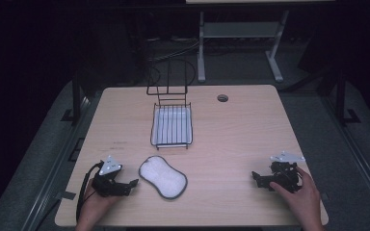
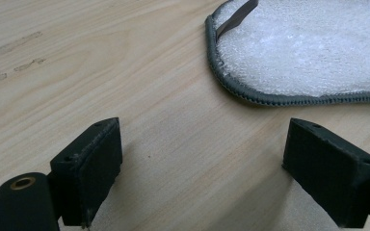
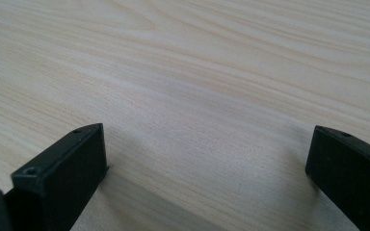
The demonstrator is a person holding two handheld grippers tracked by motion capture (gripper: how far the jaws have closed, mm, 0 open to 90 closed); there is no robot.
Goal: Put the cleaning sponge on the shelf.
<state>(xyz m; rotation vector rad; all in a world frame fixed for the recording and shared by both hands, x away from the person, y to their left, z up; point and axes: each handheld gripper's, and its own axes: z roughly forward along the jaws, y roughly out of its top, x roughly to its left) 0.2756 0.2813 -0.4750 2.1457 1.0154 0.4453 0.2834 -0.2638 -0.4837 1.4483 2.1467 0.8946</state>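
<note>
Black left gripper (image 1: pixel 134 183) and right gripper (image 1: pixel 255 177), each topped by grey three-cornered plate; flat pads with small screw holes; black cable at left.

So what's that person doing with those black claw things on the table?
A person sits at a wooden table with a gripper in each hand. The left gripper is open and points at a white pad with a grey edge, close to it but not touching. The right gripper is open too, over bare wood farther off. Behind the pad stands a black wire rack. Nothing has been picked up yet.
</note>
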